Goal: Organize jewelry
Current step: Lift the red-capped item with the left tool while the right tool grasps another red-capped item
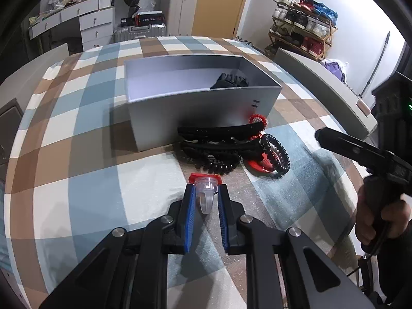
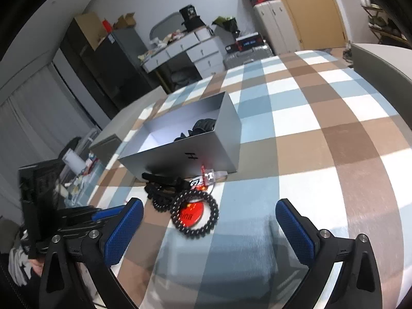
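My left gripper (image 1: 205,189) is shut on a clear plastic ring with a red top (image 1: 205,188), held just above the checked cloth in front of the grey box (image 1: 200,105). The box holds a black item (image 1: 231,80) in its right end. A pile of black hair clips and coil bands (image 1: 221,146) with red pieces (image 1: 258,164) lies against the box front. My right gripper (image 2: 209,220) is open and empty, hovering near a black coil band (image 2: 195,213) lying over a red badge (image 2: 190,217). The box (image 2: 206,149) stands beyond it.
The checked cloth (image 1: 77,154) covers the bed-like surface. A white headboard edge (image 1: 322,85) runs along the right. Drawers (image 1: 85,23), suitcases (image 1: 180,7) and a shoe rack (image 1: 303,23) stand beyond the far edge.
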